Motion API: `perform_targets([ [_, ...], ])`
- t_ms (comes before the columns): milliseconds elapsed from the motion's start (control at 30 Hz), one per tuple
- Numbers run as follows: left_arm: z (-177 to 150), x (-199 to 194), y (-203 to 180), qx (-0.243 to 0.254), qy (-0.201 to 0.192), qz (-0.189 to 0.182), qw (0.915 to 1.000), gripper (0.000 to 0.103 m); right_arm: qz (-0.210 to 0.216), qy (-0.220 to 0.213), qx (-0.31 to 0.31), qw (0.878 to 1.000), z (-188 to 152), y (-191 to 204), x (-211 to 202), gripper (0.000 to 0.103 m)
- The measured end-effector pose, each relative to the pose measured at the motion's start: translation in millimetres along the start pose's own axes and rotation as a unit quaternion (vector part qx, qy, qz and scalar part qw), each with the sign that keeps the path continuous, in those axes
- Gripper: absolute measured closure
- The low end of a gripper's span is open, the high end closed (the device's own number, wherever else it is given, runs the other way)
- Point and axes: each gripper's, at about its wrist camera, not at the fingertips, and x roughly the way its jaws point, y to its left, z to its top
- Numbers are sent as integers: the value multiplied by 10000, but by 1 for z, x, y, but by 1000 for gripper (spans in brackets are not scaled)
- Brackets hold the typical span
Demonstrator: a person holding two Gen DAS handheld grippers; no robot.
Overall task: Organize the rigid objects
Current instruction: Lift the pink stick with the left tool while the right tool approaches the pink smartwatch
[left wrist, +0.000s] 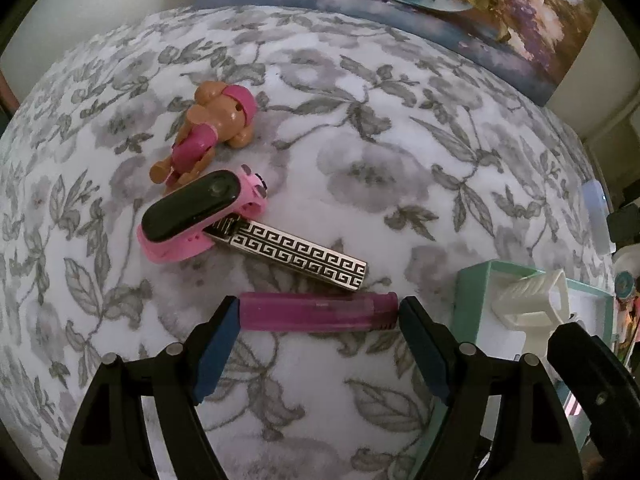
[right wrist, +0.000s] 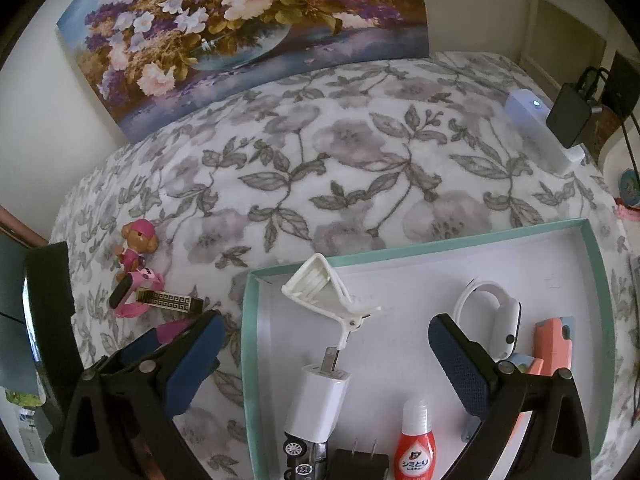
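The left gripper point(left wrist: 319, 312) is standing wide apart, released, with the purple lighter point(left wrist: 318, 313) lying lengthwise between its blue pads point(left wrist: 218, 354) on the floral cloth point(left wrist: 360, 140), each fingertip just at an end of it. The right gripper point(right wrist: 324, 332) is hanging spread and empty over the teal tray point(right wrist: 251, 360), gripping nothing

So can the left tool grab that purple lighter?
Probably yes. The left tool is open with the purple lighter lying right between its fingers, and nothing blocks it.
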Motion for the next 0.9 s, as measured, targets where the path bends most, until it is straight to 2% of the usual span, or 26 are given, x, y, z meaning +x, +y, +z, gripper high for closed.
perform_targets([
  [200, -3, -2, 1, 52, -25, 40, 10000, 22, -15, 6, 1, 10000, 0, -1, 0, 0],
  [400, -1, -6, 19, -200, 105, -14, 9997, 22, -76, -5, -38, 10000, 0, 1, 1, 0],
  [633, 3, -19, 62, -761, 156, -35, 9970, 22, 6, -66, -239, 9997, 0, 20, 1, 0],
  [900, 8, -35, 116, -1414, -1, 35, 9899, 23, 233, -103, -494, 9985, -2, 53, 5, 0],
])
